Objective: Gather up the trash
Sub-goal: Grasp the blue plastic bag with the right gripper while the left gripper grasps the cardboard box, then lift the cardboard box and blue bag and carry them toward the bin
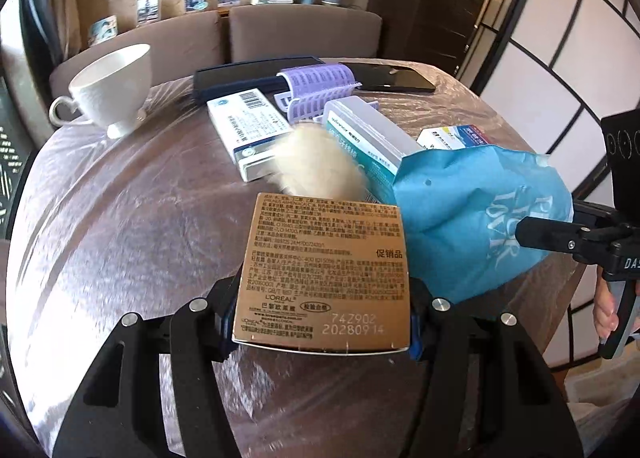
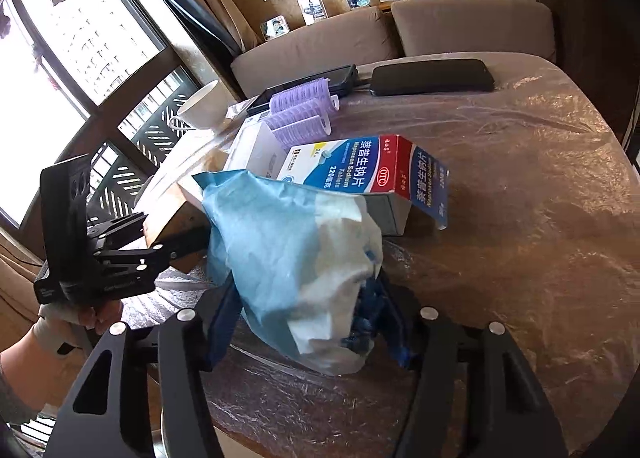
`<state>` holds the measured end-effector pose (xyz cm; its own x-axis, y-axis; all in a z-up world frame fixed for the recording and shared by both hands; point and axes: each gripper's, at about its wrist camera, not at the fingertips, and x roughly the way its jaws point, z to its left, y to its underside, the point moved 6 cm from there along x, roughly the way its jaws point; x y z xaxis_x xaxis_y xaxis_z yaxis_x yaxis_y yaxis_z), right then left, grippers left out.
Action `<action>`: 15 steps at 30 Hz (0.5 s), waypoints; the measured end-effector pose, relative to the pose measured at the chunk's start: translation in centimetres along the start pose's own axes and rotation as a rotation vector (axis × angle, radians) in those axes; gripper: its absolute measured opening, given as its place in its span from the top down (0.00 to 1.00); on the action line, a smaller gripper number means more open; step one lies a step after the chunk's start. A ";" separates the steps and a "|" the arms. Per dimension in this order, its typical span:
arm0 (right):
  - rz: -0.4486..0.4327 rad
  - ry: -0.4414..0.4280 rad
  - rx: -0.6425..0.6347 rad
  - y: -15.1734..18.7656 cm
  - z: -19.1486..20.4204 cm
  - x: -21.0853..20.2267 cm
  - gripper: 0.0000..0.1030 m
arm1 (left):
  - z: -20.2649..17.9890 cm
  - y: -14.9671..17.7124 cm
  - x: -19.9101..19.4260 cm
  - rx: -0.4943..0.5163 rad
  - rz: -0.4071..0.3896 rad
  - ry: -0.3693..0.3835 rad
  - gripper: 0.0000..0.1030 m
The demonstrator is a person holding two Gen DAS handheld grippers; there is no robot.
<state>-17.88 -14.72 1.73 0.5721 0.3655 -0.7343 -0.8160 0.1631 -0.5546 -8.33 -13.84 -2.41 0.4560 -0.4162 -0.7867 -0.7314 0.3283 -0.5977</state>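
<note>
My left gripper is shut on a gold cosmetics box with printed text, held above the round table. In the right wrist view that box shows side-on in the left gripper. My right gripper is shut on a crumpled blue paper bag with white tissue in it. The blue bag hangs just right of the gold box, with the right gripper behind it. A red, white and blue medicine box lies right behind the bag.
On the plastic-covered table are a cream fluffy ball, a white carton, a teal box, purple hair rollers, a white cup, a dark case and a phone. Brown chairs stand behind.
</note>
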 end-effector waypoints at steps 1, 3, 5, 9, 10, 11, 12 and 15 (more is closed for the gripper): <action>0.001 -0.007 -0.005 0.0 0.1 -0.1 0.43 | 0.1 0.1 -0.2 -0.012 -0.002 -0.003 0.41; 0.012 -0.015 -0.031 0.3 0.3 -0.1 0.39 | 0.2 0.2 -0.4 -0.022 0.001 -0.002 0.41; 0.013 0.034 -0.071 0.5 0.4 -0.1 0.28 | 0.2 0.4 -0.5 -0.024 0.003 -0.009 0.41; -0.011 0.111 -0.119 0.1 0.0 -0.1 0.06 | 0.3 0.6 -0.3 -0.019 0.015 -0.017 0.41; -0.010 0.122 -0.115 -0.2 -0.3 0.1 0.04 | 0.3 0.6 -0.1 -0.016 0.019 -0.020 0.41; -0.008 0.125 -0.105 -0.4 -0.7 0.3 0.04 | 0.3 0.6 0.0 -0.014 0.021 -0.022 0.41; -0.006 0.111 -0.096 -0.5 -1.0 0.5 0.04 | 0.3 0.6 0.0 -0.012 0.021 -0.021 0.41; 0.016 0.049 -0.059 -1.2 -1.5 1.3 0.04 | 0.1 0.5 0.1 -0.011 0.016 -0.014 0.41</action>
<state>-16.05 -15.78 0.82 0.5632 0.3217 -0.7611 -0.8199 0.1030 -0.5632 -8.56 -13.62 -2.76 0.4511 -0.3987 -0.7985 -0.7443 0.3256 -0.5831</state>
